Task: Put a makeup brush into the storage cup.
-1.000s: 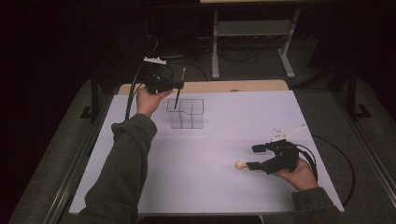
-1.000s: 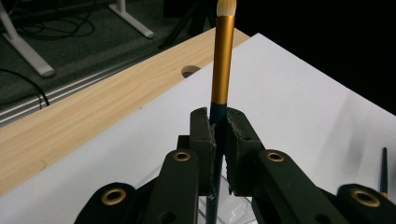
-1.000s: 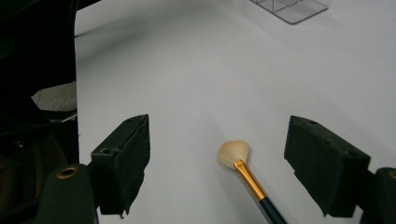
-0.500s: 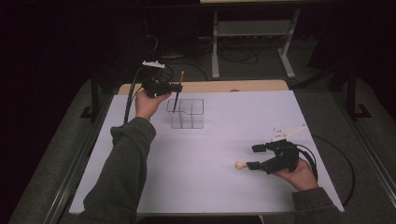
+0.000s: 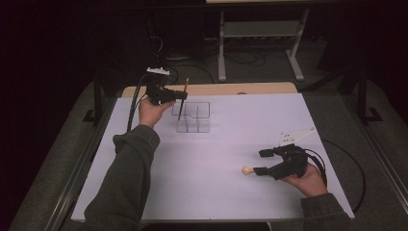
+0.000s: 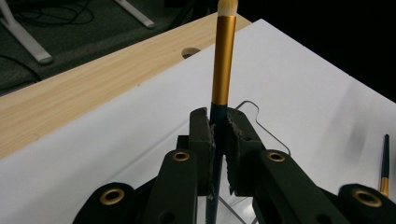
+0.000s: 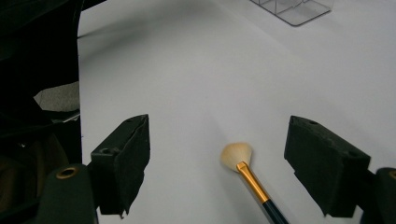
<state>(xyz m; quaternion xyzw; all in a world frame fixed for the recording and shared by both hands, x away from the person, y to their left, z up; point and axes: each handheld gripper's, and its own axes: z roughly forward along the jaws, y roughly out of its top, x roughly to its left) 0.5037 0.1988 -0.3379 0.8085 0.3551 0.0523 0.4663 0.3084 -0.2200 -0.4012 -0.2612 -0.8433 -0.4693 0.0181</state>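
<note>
My left gripper (image 5: 181, 96) (image 6: 218, 122) is shut on a makeup brush (image 5: 183, 91) (image 6: 223, 60) and holds it upright, bristles on top. The brush's dark handle end reaches down into the left rear part of a clear acrylic organizer (image 5: 199, 126) (image 6: 261, 123). At the front right, my right gripper (image 5: 260, 162) (image 7: 218, 142) rests low on the sheet with its jaws wide apart. Between them lies a second brush (image 5: 247, 170) (image 7: 246, 170) with a pale fan head and gold ferrule, touched by neither pad.
A white sheet (image 5: 192, 183) covers the table, with a wooden strip (image 5: 226, 89) along its far edge. Another dark-handled brush (image 6: 384, 163) shows at the right edge of the left gripper view. A metal stand (image 5: 260, 38) and cables sit on the floor behind.
My left gripper has sunk slightly with the upright brush, toward the organizer. The right gripper and the brush between its jaws have not moved.
</note>
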